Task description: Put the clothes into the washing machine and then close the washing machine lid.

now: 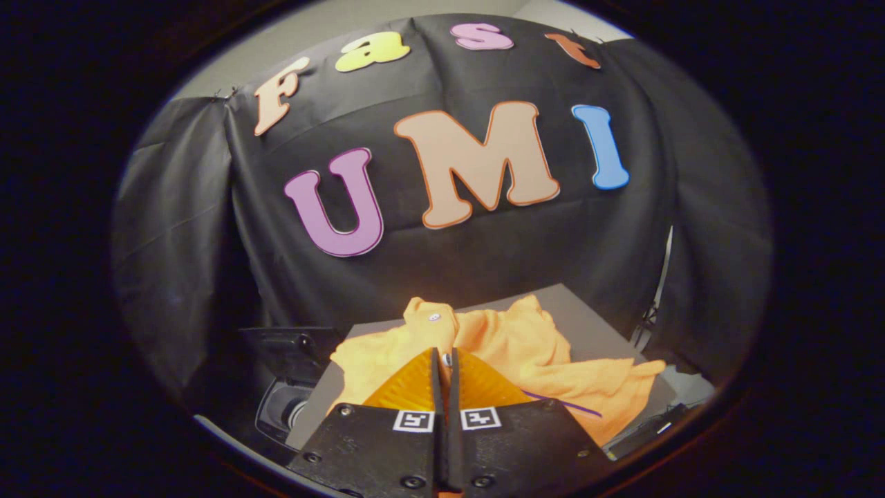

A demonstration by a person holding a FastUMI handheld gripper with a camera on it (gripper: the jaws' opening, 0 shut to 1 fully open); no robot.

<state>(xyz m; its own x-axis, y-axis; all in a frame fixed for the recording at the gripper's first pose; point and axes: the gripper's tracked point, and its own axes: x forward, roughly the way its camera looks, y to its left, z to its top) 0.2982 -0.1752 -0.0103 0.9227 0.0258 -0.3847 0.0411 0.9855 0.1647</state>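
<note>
An orange garment [525, 346] lies crumpled on a grey board [588, 315], spreading to the right, with a small button on a raised fold just beyond my fingertips. My gripper [443, 356] is shut, its fingers pressed together with only a thin slit between them, and they point at the near edge of the cloth. I cannot tell whether any fabric is pinched at the tips. To the left of the board, lower down, stands the dark washing machine [287, 387] with a round opening [294, 413] and a dark raised lid [287, 342] behind it.
The black cloth wall [207, 228] closes off the back and both sides. A thin purple cord [563, 404] lies across the garment near my right finger. A metal stand [653, 311] rises at the right, past the board's edge.
</note>
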